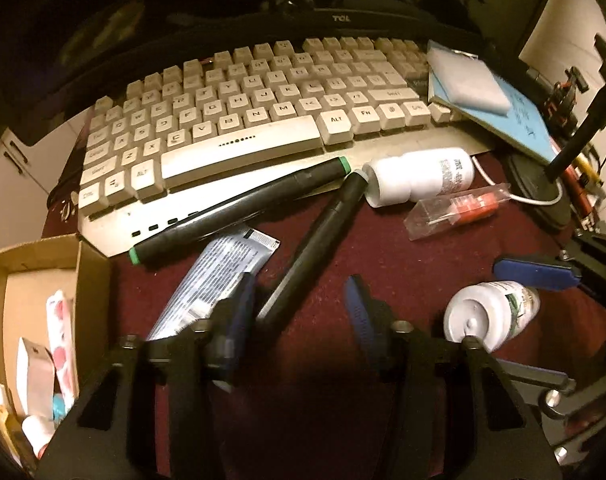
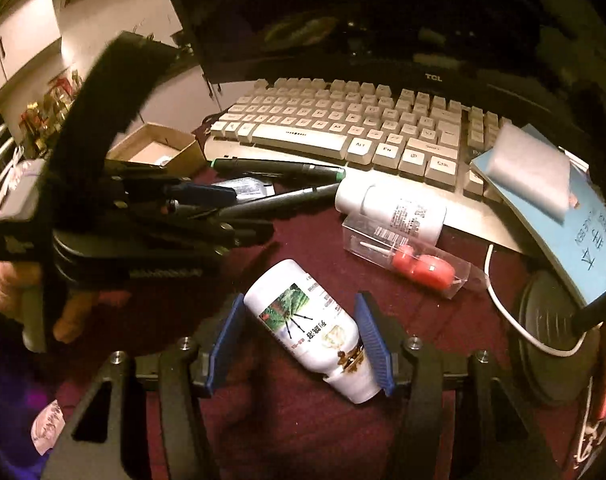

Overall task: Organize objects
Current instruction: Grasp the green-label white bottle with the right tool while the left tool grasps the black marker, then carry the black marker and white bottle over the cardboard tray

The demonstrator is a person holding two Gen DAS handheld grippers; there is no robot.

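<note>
My left gripper (image 1: 301, 300) is open over the dark red mat, its jaws around the lower end of a black marker (image 1: 323, 236). A second black marker with green caps (image 1: 239, 208) lies against the keyboard. A silver sachet (image 1: 219, 276) lies by my left finger. My right gripper (image 2: 303, 332) is open, its blue pads on either side of a white bottle with a green label (image 2: 307, 324), which lies on its side; the bottle also shows in the left wrist view (image 1: 491, 312). A plain white bottle (image 1: 419, 176) and a clear box with a red item (image 1: 459, 210) lie further back.
A white keyboard (image 1: 239, 116) fills the back, under a TCL monitor. A cardboard box (image 1: 43, 312) with small items stands at the left. A blue booklet (image 2: 575, 220) with a white sponge on it lies at the right, beside a black round base and white cable (image 2: 515, 320).
</note>
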